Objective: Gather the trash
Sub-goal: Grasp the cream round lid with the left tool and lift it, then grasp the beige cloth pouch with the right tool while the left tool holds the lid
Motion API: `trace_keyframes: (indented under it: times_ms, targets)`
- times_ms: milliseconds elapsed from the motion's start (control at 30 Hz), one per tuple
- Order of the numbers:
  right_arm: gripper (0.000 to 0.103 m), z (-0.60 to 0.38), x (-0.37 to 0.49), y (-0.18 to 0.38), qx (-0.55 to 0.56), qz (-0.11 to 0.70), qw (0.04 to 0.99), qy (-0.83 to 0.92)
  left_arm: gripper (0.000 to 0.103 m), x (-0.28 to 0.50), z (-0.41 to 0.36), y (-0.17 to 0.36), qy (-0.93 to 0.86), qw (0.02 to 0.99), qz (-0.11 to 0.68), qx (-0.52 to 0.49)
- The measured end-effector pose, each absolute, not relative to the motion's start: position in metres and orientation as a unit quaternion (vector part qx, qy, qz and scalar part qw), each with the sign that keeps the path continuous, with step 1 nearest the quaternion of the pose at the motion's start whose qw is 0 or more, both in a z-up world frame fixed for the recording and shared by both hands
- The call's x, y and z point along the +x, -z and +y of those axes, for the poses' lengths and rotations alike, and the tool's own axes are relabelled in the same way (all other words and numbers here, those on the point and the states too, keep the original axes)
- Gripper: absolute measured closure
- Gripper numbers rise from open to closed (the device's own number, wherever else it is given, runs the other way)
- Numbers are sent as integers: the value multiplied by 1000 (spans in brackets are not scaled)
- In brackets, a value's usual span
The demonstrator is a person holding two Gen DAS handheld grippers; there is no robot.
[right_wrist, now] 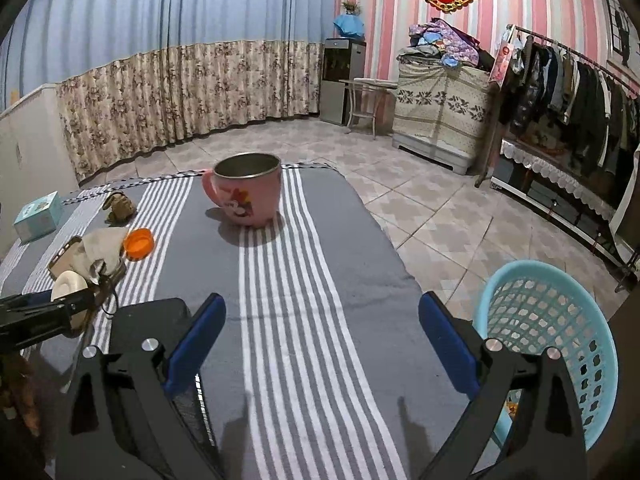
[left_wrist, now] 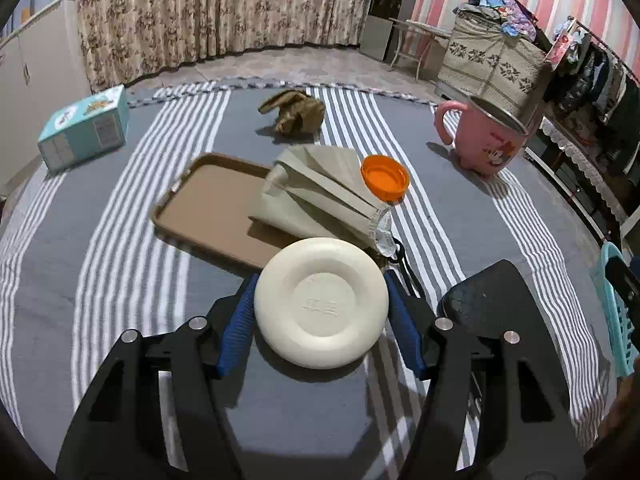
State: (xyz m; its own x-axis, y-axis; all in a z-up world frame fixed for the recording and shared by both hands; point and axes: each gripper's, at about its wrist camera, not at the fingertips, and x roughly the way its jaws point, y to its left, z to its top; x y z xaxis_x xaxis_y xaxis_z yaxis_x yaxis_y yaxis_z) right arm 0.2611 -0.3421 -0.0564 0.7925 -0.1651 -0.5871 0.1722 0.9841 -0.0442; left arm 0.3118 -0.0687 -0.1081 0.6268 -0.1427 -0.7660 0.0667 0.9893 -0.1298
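My left gripper [left_wrist: 320,300] is shut on a round white lid [left_wrist: 321,302], held between its blue pads [left_wrist: 236,332] just above the striped cloth. Beyond it lie a beige face mask [left_wrist: 320,196] partly on a brown tray [left_wrist: 208,208], an orange cap [left_wrist: 385,177] and a crumpled brown wrapper [left_wrist: 294,112]. My right gripper [right_wrist: 322,344] is open and empty over the cloth. A light blue mesh basket [right_wrist: 548,336] stands off the table's right edge, close to the right finger. The lid [right_wrist: 68,286], mask [right_wrist: 102,246] and orange cap [right_wrist: 139,243] also show in the right wrist view.
A pink cartoon mug [right_wrist: 248,188] stands at the table's far middle; it also shows in the left wrist view [left_wrist: 480,136]. A teal box [left_wrist: 86,132] sits at the far left. A black flat object [left_wrist: 492,300] lies to the right of my left gripper. Tiled floor lies beyond the table's right edge.
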Motion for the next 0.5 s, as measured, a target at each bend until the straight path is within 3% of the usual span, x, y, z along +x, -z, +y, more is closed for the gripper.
trace_keyframes:
  times_ms: [500]
  targets:
    - [8,-271,294,46,-2,316,948,28,42,291,29,52,-38,954,299,-15]
